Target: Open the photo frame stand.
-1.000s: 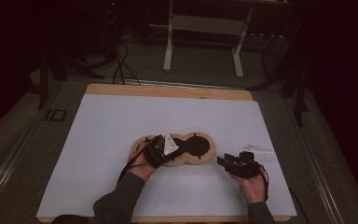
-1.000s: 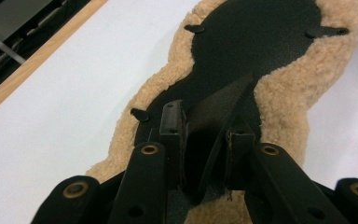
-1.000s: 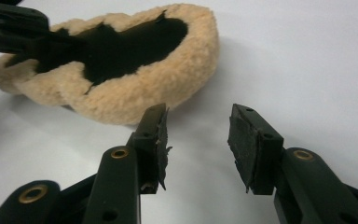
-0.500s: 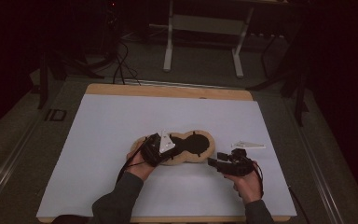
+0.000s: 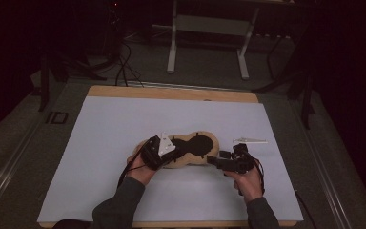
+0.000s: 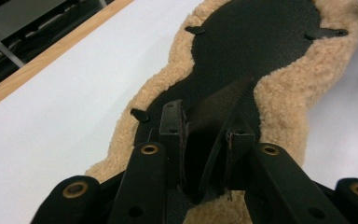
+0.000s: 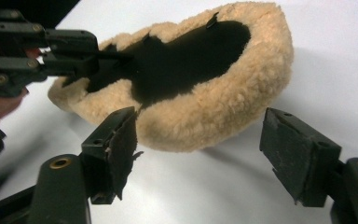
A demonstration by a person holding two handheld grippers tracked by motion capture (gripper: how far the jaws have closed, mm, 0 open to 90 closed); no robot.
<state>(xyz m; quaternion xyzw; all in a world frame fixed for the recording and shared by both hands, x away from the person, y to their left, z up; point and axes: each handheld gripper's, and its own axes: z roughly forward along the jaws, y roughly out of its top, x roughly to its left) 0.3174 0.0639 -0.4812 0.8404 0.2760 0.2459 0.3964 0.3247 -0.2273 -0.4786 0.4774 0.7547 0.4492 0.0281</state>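
A tan fleece pad (image 5: pixel 209 151) shaped like a figure eight, with a black lining (image 6: pixel 251 51), lies on the white mat. My left gripper (image 5: pixel 174 152) reaches in from the pad's left end. In the left gripper view its jaws (image 6: pixel 205 126) are shut on a raised fold of the black lining (image 6: pixel 216 105). My right gripper (image 5: pixel 215 161) sits at the pad's near right edge. Its jaws have just been opening and now stand wide (image 7: pixel 205 140), with the fleece rim (image 7: pixel 223 98) just beyond them and not touched. The left gripper (image 7: pixel 91 58) also appears at the pad's far end.
A thin white strip (image 5: pixel 250 140) lies on the mat to the right of the pad. The white mat (image 5: pixel 114 129) covers a wooden table whose far edge (image 5: pixel 171 93) shows. Metal stand legs and cables are on the floor behind.
My right hand has moved left, up to the pad's right end. The left hand and the pad have stayed put.
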